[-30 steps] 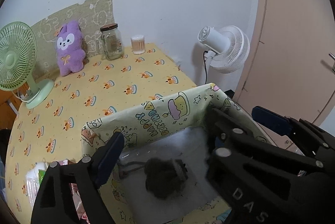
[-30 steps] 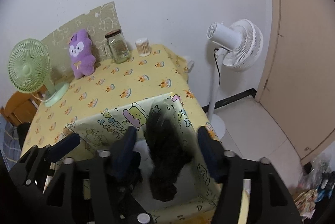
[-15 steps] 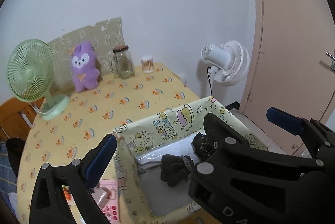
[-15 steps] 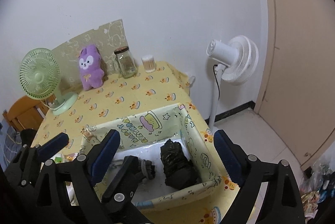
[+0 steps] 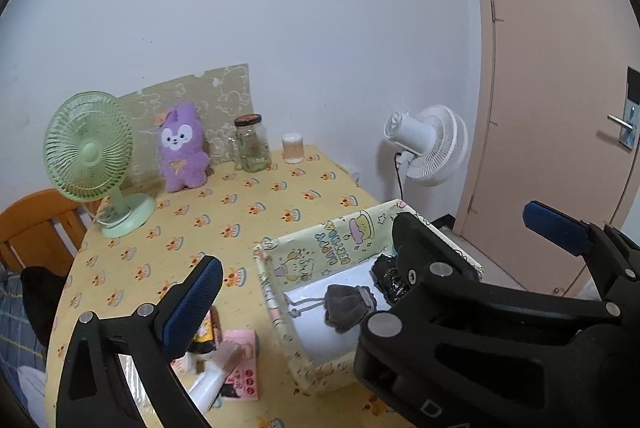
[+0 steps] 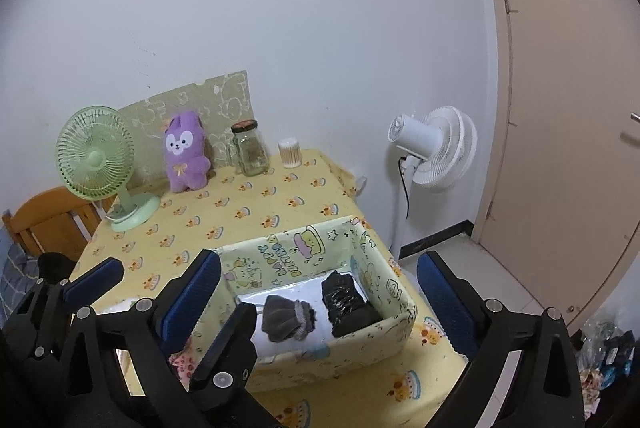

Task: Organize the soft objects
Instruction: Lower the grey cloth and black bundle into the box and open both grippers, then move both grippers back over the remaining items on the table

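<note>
A yellow cartoon-print box (image 6: 320, 358) (image 5: 320, 240) stands near the table's front right corner. Inside lie a grey drawstring pouch (image 6: 286, 316) (image 5: 348, 310) and a black crinkled bundle (image 6: 346, 302) (image 5: 386, 278), side by side. A purple plush bunny (image 6: 186, 152) (image 5: 182, 148) leans against the wall at the back. My right gripper (image 6: 320, 304) is open and empty, raised above the box. My left gripper (image 5: 376, 260) is open and empty, raised above the box's left side; it also shows in the right wrist view (image 6: 168, 312).
A green desk fan (image 6: 98, 164) stands back left. A glass jar (image 6: 250, 148) and a cotton-swab tub (image 6: 289, 153) stand at the back. A white floor fan (image 6: 434, 148) and a door are to the right. Pink packets (image 5: 236, 364) lie left of the box. A wooden chair (image 6: 44, 220) is at the left.
Both grippers have lifted up and back from the box. The right gripper let go of the black bundle, which now lies in the box beside the grey pouch.
</note>
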